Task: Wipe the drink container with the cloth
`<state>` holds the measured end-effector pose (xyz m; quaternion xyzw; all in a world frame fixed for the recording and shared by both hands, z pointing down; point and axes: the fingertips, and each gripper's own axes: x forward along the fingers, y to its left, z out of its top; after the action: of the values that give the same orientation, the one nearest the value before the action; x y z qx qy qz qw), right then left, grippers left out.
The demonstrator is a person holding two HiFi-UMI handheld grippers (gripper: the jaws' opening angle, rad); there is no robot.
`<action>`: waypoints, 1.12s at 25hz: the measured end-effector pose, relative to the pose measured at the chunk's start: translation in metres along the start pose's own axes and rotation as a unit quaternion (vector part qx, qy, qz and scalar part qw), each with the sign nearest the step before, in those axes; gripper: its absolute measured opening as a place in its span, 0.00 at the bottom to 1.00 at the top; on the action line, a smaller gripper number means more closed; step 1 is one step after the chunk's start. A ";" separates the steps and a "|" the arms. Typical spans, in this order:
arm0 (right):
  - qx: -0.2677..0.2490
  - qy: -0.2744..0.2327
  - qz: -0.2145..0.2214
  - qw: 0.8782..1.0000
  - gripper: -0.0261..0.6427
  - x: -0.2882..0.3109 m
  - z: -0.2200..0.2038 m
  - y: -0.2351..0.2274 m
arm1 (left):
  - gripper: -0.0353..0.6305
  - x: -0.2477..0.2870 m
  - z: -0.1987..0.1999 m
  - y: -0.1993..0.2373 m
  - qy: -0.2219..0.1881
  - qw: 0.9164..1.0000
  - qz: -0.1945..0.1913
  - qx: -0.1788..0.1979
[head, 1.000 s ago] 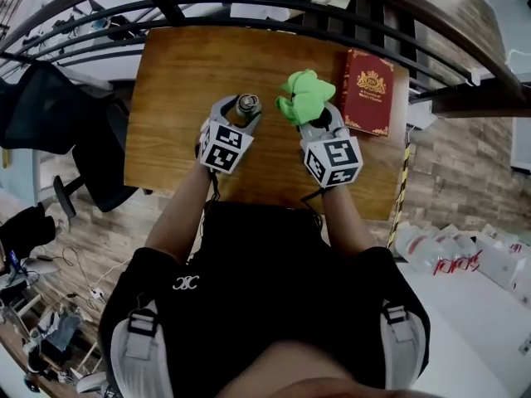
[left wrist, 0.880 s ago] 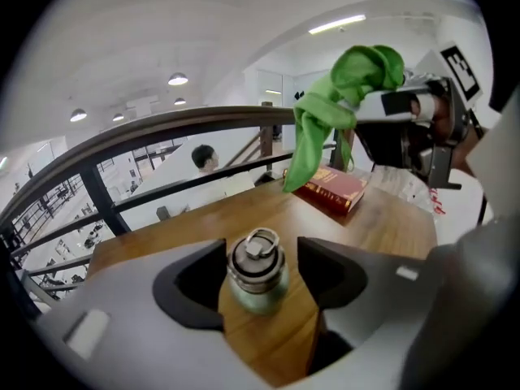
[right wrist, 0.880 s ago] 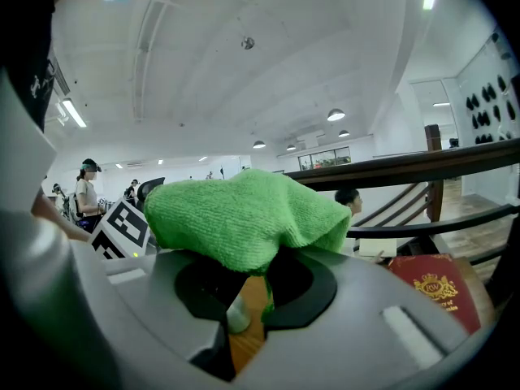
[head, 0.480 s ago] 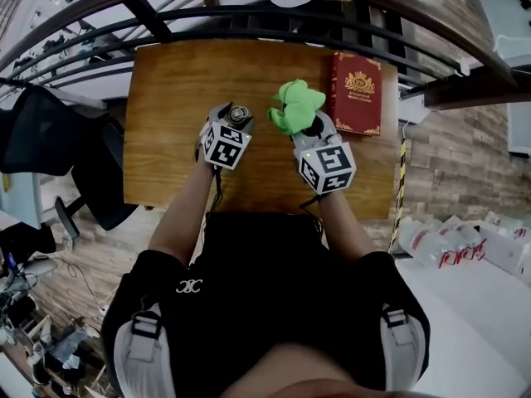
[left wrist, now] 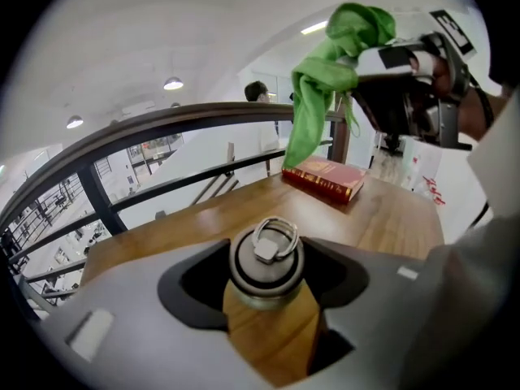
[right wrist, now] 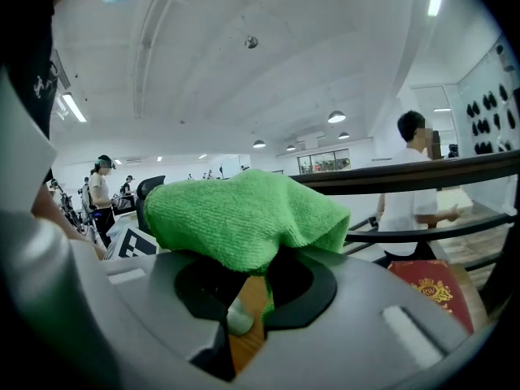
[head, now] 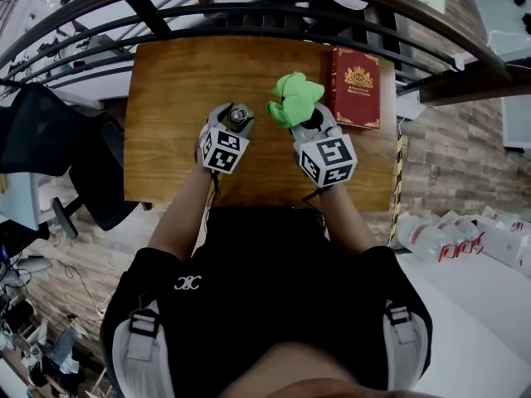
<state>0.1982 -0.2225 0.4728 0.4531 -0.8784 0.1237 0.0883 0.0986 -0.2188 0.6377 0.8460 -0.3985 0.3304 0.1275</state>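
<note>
Upright on the table (head: 174, 89), a bottle (left wrist: 266, 262) — loose between the just-opened jaws of the left gripper (head: 235, 113). Green cloth (head: 294, 98) pinched tight in the right gripper (right wrist: 244, 295), just right of the bottle; swing left to wipe.

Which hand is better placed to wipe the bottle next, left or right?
Right. The right tongs are clamped on the green cloth, raised beside the bottle. The left tongs have just been opening and stand apart around the bottle, with no cloth.
</note>
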 end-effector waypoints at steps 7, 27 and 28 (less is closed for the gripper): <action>-0.005 -0.021 0.093 0.995 0.11 0.013 0.004 0.051 | 0.52 -0.017 -0.010 0.004 -0.067 0.998 0.004 -0.012; -0.011 0.117 0.215 0.970 0.11 0.084 -0.083 0.131 | 0.52 -0.037 -0.028 0.021 -0.182 0.981 -0.023 -0.064; -0.009 0.124 0.211 0.970 0.11 0.087 -0.089 0.130 | 0.52 -0.036 -0.027 0.018 -0.182 0.981 -0.026 -0.056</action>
<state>0.0463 -0.1907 0.5628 0.2382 -0.9373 0.1868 0.1726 0.0553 -0.1963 0.6331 0.8934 -0.4111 0.1446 0.1088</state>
